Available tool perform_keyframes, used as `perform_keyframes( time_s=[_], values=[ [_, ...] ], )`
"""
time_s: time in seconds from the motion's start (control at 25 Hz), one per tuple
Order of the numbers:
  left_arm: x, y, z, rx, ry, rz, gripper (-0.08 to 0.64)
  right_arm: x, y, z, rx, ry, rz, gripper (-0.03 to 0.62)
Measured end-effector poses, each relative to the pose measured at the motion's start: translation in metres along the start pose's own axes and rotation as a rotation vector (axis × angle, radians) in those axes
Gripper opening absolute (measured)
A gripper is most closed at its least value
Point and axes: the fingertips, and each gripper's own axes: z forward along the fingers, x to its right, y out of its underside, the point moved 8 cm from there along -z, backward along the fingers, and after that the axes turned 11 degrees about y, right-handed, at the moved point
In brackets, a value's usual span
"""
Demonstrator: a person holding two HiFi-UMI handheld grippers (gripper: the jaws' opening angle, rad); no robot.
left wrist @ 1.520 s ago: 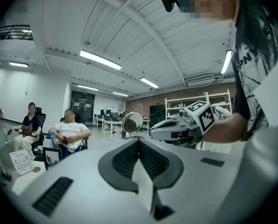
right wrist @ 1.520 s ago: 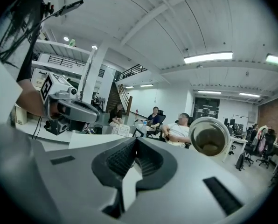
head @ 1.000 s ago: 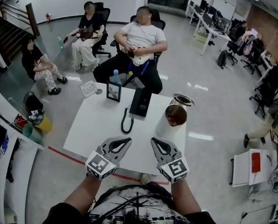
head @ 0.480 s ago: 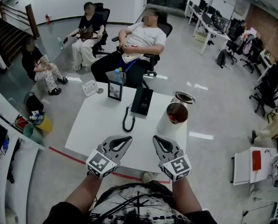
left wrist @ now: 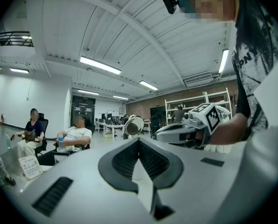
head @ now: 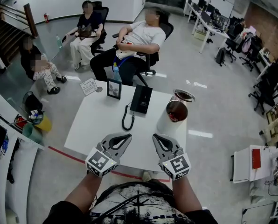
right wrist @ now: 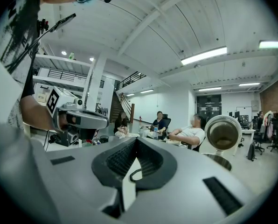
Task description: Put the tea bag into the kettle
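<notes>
Left gripper (head: 128, 137) and right gripper (head: 156, 137), held side by side over the near edge of the table (head: 92, 125), both with jaws closed and empty. The open kettle (head: 172, 121) stands at the table's right. A red patch inside it appears to be the tea bag (head: 177, 118). The lid (head: 184, 96) lies just beyond the kettle.

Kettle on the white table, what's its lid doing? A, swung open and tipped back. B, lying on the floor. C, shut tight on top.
A: in the head view the kettle shows its open mouth, and the round lid stands tipped back behind it.
</notes>
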Motion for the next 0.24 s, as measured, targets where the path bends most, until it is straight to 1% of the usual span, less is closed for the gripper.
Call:
perform_keyframes(
  time_s=[0.24],
  values=[
    [0.0046, -0.0015, 0.0019, 0.004, 0.009, -0.001, 0.008, -0.0009, 0.0052, -0.0043, -0.014, -0.012, 0.001, 0.009]
  ],
)
